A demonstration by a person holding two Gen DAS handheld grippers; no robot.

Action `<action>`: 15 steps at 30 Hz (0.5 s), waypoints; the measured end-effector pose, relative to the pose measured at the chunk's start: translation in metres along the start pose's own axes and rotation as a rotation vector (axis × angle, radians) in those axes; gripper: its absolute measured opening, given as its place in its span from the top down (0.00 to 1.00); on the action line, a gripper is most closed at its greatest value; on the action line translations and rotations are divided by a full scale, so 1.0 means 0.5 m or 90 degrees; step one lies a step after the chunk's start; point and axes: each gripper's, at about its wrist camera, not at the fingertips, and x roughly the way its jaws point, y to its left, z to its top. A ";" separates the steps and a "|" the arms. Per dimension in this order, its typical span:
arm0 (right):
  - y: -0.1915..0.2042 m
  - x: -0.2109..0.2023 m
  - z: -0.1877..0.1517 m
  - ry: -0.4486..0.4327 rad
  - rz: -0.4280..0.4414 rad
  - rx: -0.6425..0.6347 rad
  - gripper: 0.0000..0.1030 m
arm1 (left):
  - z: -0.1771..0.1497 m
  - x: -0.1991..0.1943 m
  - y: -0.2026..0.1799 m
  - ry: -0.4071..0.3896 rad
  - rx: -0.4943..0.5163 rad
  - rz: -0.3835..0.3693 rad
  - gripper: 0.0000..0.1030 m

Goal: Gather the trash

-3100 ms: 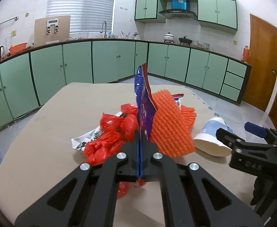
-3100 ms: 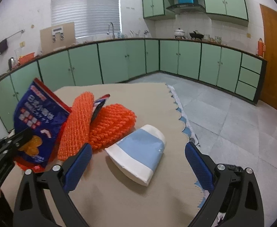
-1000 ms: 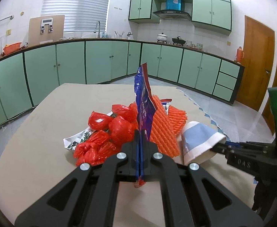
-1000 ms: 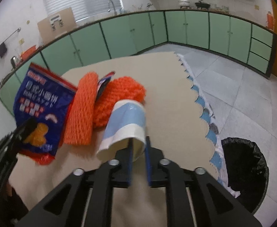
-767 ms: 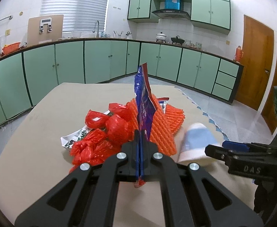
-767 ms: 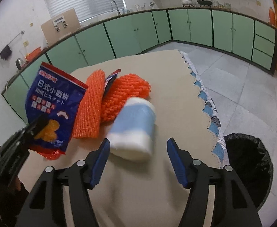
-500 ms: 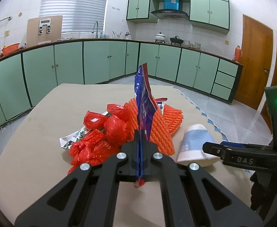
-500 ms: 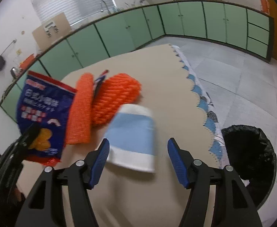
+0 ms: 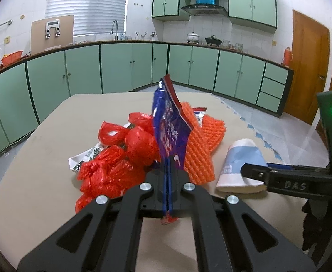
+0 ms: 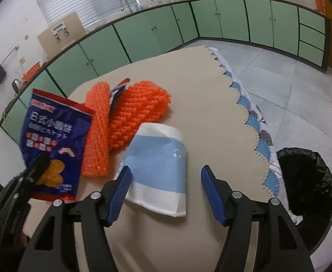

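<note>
My left gripper [image 9: 169, 178] is shut on the bottom edge of a blue snack bag [image 9: 168, 127], which stands upright above the table; the bag [image 10: 50, 140] also shows at the left of the right wrist view. A white and light-blue paper cup [image 10: 159, 165] lies on its side on the table, its wide end toward me. My right gripper [image 10: 166, 176] is open around it: the left blue pad [image 10: 120, 188] is close against the cup's side, the right pad [image 10: 211, 192] stands apart. Seen from the left wrist, the cup [image 9: 240, 161] lies just beyond that gripper's black finger.
Two orange foam nets [image 10: 138, 111] lie beyond the cup, beside crumpled red plastic bags [image 9: 120, 158] and a white printed wrapper [image 9: 84, 161]. The beige table [image 10: 200, 90] has a scalloped right edge. A black-lined trash bin [image 10: 306, 195] stands on the floor below that edge.
The right gripper, shut on the cup's rim and holding it a second ago, has opened. The cup now lies flat on the table between its fingers. The left gripper and bag stayed put.
</note>
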 end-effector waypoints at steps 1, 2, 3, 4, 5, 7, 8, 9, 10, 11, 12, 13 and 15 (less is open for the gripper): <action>0.001 0.002 -0.001 0.005 0.010 0.003 0.39 | -0.002 0.001 0.002 0.002 0.000 0.002 1.00; 0.001 0.006 -0.002 0.011 0.018 0.006 0.39 | -0.003 0.004 0.005 0.005 -0.001 0.005 1.00; 0.002 0.009 -0.003 0.015 0.021 0.006 0.39 | -0.004 0.006 0.007 0.007 -0.001 0.006 1.00; 0.004 0.012 -0.004 0.018 0.024 0.005 0.39 | -0.006 0.007 0.008 0.009 -0.001 0.009 1.00; 0.007 0.014 -0.006 0.018 0.025 0.002 0.39 | -0.007 0.008 0.010 0.009 -0.001 0.010 1.00; 0.011 0.012 -0.007 0.013 0.023 -0.004 0.42 | -0.008 0.008 0.012 0.010 -0.001 0.012 1.00; 0.011 0.009 -0.006 0.010 0.025 -0.003 0.43 | -0.008 0.008 0.012 0.011 -0.001 0.013 1.00; 0.010 0.007 -0.004 0.007 0.028 0.000 0.50 | -0.008 0.008 0.013 0.011 -0.001 0.012 1.00; 0.007 0.003 -0.003 0.003 0.032 0.002 0.59 | -0.009 0.008 0.012 0.010 -0.001 0.012 1.00; 0.004 -0.003 0.000 -0.003 0.036 0.005 0.62 | -0.009 0.008 0.012 0.010 -0.001 0.012 1.00; 0.002 -0.007 0.002 -0.007 0.040 0.007 0.69 | -0.009 0.007 0.013 0.010 -0.002 0.011 1.00; -0.001 -0.012 0.006 -0.011 0.045 0.011 0.73 | -0.009 0.007 0.012 0.010 -0.002 0.011 1.00; -0.004 -0.018 0.009 -0.011 0.059 0.015 0.76 | -0.008 0.008 0.012 0.009 0.000 0.009 1.00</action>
